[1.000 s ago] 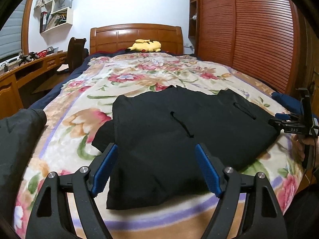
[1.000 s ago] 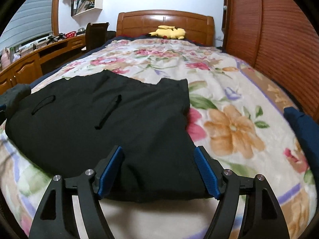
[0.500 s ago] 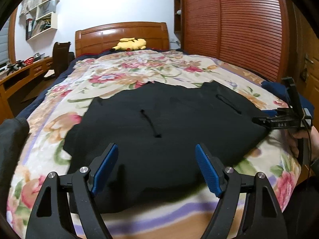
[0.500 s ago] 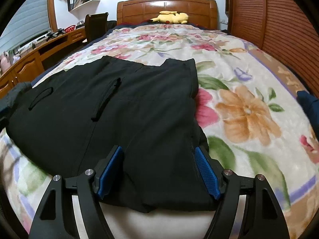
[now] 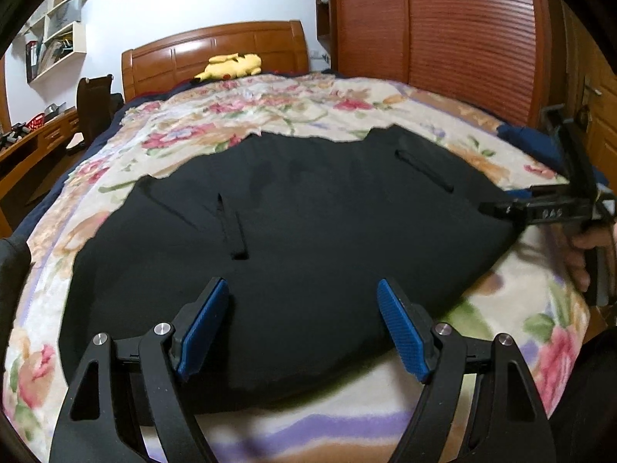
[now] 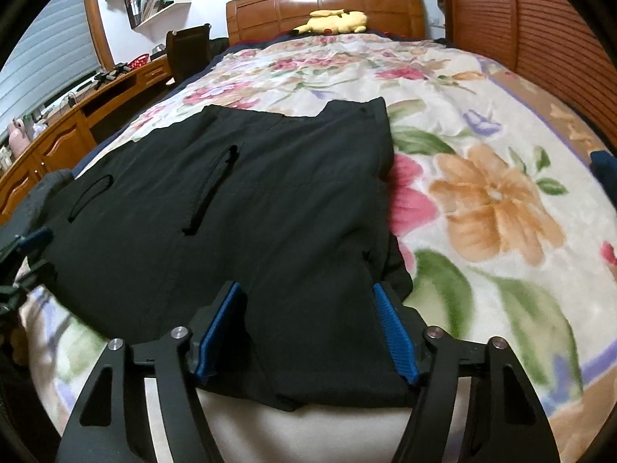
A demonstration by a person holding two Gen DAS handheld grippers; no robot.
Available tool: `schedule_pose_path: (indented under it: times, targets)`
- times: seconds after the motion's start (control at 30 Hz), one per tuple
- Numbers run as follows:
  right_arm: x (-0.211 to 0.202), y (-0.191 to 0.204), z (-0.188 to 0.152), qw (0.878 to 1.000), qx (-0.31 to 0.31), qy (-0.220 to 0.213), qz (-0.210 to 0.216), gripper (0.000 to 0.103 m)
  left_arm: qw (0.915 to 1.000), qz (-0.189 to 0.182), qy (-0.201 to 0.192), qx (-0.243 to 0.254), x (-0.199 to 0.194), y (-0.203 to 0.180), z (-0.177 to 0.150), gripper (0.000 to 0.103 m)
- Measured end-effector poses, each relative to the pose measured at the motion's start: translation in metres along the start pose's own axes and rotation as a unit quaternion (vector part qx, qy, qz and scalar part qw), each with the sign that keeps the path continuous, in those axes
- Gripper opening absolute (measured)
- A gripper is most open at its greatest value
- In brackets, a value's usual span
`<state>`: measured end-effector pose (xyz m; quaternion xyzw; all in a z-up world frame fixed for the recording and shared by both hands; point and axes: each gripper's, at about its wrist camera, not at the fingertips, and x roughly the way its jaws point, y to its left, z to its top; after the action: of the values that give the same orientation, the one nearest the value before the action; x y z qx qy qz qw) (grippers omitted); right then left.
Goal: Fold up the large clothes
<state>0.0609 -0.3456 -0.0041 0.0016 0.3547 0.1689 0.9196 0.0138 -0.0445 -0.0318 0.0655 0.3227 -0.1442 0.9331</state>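
A large black garment [image 5: 327,212] lies spread flat on the floral blanket [image 5: 270,108], with two pocket slits showing. My left gripper [image 5: 302,285] hangs open over the garment's near edge, with cloth below the gap and nothing pinched. In the right wrist view the same black garment [image 6: 270,193] runs away from me. My right gripper [image 6: 307,287] straddles its near right corner and the jaws are closing; cloth lies between the blue pads, which do not press it. The right gripper [image 5: 540,208] also shows at the garment's right edge, held by a hand.
A yellow plush toy [image 5: 231,67] rests by the wooden headboard [image 5: 216,50]. A slatted wardrobe [image 5: 443,31] lines the right side. A desk [image 6: 58,135] and chair [image 5: 92,104] stand to the left. A blue item [image 5: 528,139] lies at the bed's right edge.
The left gripper has swung right and closer over the garment's near edge. The right gripper has tipped down onto the garment's corner and its jaws have narrowed a little.
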Motion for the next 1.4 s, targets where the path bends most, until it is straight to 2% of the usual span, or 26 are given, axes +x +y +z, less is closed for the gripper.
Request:
schedule_pose_path:
  times: [0.13, 0.2, 0.23, 0.3, 0.4, 0.53, 0.63, 0.83, 1.0, 1.23, 1.4]
  targets:
    - [0.000, 0.003, 0.002, 1.000, 0.007, 0.008, 0.006, 0.058, 0.9999, 0.005, 0.011, 0.002, 0.007, -0.003, -0.002, 0.080]
    - [-0.002, 0.004, 0.003, 1.000, 0.013, 0.008, 0.014, 0.044, 0.9998, 0.005, 0.017, 0.001, 0.009, -0.003, -0.003, 0.080]
    - [-0.004, 0.003, 0.004, 1.000, 0.017, 0.006, 0.020, 0.041, 0.9998, 0.005, 0.018, 0.000, 0.010, -0.003, -0.003, 0.080]
    - [-0.010, 0.005, 0.005, 0.999, 0.022, -0.006, 0.027, 0.030, 0.9998, 0.004, 0.019, -0.002, 0.010, -0.002, -0.005, 0.080]
    - [-0.028, 0.009, 0.010, 0.998, 0.025, -0.045, 0.031, 0.023, 0.9999, 0.004, 0.011, -0.005, 0.004, 0.001, -0.007, 0.080]
    - [-0.054, 0.023, 0.015, 0.994, 0.022, -0.102, 0.035, 0.020, 0.9998, -0.002, -0.002, -0.020, -0.012, 0.012, -0.009, 0.080]
    - [-0.062, 0.041, 0.015, 0.992, 0.003, -0.126, 0.015, 0.018, 0.9995, 0.007, -0.010, -0.029, -0.027, 0.022, -0.010, 0.080]
    - [-0.073, 0.065, 0.021, 0.992, -0.012, -0.122, -0.004, 0.015, 0.9986, 0.015, -0.030, -0.041, -0.060, 0.049, -0.019, 0.080]
    - [-0.085, 0.108, 0.043, 0.989, -0.064, -0.132, -0.010, 0.014, 0.9977, 0.014, -0.048, -0.045, -0.082, 0.075, -0.025, 0.080]
    - [-0.076, 0.176, 0.059, 0.983, -0.126, -0.134, 0.004, 0.013, 0.9963, 0.028, -0.050, -0.064, -0.092, 0.111, -0.034, 0.080]
    - [-0.057, 0.225, 0.065, 0.979, -0.155, -0.127, 0.031, 0.013, 0.9937, 0.042, -0.039, -0.096, -0.093, 0.142, -0.044, 0.080]
